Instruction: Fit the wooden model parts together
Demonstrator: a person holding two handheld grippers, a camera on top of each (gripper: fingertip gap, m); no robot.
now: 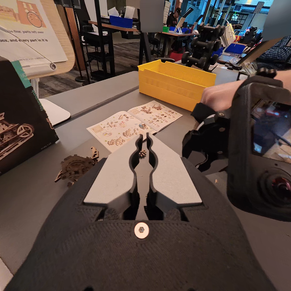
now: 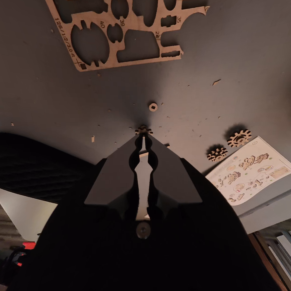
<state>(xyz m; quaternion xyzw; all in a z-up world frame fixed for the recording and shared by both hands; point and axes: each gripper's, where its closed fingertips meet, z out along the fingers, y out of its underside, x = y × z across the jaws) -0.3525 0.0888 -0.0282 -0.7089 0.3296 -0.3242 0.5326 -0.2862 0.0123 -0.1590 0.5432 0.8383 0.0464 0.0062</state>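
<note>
My right gripper (image 2: 144,137) points down at the dark table and is shut on a small wooden gear (image 2: 143,130) at its fingertips. A tan wooden piece (image 2: 142,154) shows under its fingers. In the left wrist view the right gripper (image 1: 204,146) is at the right, held by a hand. My left gripper (image 1: 144,135) is shut with only a thin slit between its tips and holds nothing. A small gear (image 1: 142,152) lies on the table under it. A partly built wooden model (image 1: 75,168) lies to its left.
A wooden washer (image 2: 152,107), two larger gears (image 2: 239,138) (image 2: 217,155) and a punched-out wooden sheet (image 2: 126,36) lie on the table. An open instruction booklet (image 1: 135,124) lies ahead, with a yellow bin (image 1: 176,81) behind it and the kit box (image 1: 20,118) at the left. The tips of one gripper are about 15 cm away from the tips of the other.
</note>
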